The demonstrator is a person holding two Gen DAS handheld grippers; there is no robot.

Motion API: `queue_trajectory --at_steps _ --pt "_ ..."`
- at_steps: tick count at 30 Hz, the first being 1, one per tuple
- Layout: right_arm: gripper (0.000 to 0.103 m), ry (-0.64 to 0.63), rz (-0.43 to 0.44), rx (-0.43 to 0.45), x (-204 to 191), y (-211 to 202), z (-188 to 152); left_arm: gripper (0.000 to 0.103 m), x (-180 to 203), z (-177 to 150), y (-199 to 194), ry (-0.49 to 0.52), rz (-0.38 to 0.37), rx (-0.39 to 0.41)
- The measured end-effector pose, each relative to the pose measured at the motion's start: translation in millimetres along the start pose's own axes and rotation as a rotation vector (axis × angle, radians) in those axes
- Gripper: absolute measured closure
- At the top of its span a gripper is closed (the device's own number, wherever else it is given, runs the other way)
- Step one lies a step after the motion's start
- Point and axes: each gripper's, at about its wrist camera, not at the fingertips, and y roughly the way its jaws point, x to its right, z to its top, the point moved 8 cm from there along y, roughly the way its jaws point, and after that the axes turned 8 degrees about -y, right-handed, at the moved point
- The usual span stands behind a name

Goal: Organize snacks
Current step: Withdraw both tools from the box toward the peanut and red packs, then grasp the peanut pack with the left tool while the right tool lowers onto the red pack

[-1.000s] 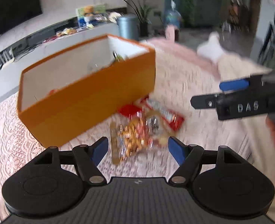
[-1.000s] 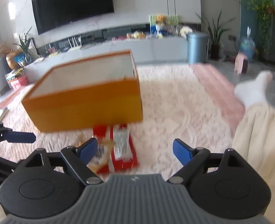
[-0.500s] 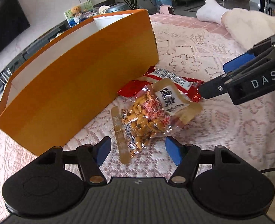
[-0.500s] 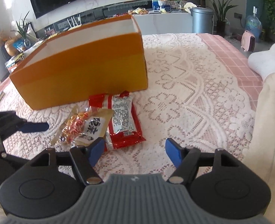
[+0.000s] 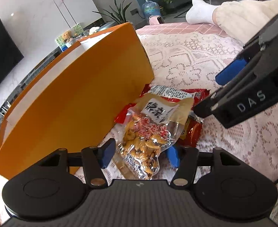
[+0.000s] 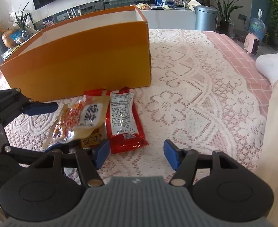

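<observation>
A clear bag of orange snacks (image 5: 146,132) (image 6: 78,121) lies on the lace cloth, overlapping a red packet (image 5: 191,132) (image 6: 123,121). Both rest against the near wall of a tall orange box (image 5: 72,104) (image 6: 82,62). My left gripper (image 5: 140,156) (image 6: 52,128) straddles the clear bag's near end; its jaws are closing and I see no firm press. My right gripper (image 6: 137,154) (image 5: 209,94) is low over the cloth, its jaws closing, with the red packet's near end just ahead of them. A small yellow packet (image 6: 89,141) peeks from under the clear bag.
A person's leg in cream trousers (image 5: 242,19) (image 6: 275,113) with a white sock (image 6: 271,64) lies along the right side. The lace cloth (image 6: 195,94) stretches to the right of the packets. A TV, a grey bin and plants stand beyond the box.
Both grippers have sunk toward the packets and their jaws have narrowed. The left one has rolled, and the clear bag now lies between its fingers.
</observation>
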Motion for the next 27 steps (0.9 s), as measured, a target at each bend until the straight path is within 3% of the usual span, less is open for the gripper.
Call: queue_trajectory --at_steps 2,6,11,15,21,24,27 --pt "0.041 0.013 0.002 0.001 2 1 0 0.042 0 2 3 -0.016 -0.007 0.002" --pt "0.041 0.01 -0.009 0.018 2 1 2 0.059 -3 5 4 -0.03 0.017 0.01" --pt "0.04 -0.033 -0.022 0.052 -3 -1 6 0.066 -17 11 -2 -0.115 0.012 0.018" --pt "0.036 -0.065 0.0 0.071 -12 -1 9 0.066 -33 16 -2 -0.228 -0.025 -0.004" --pt "0.035 -0.125 -0.003 0.088 -22 -1 9 0.055 -56 16 3 -0.445 -0.077 -0.024" --pt "0.033 -0.137 -0.003 0.098 -25 -1 11 0.054 -57 16 5 -0.471 -0.063 -0.021" --pt "0.028 -0.168 -0.016 0.116 -30 -1 12 0.053 -51 20 6 -0.423 -0.028 -0.006"
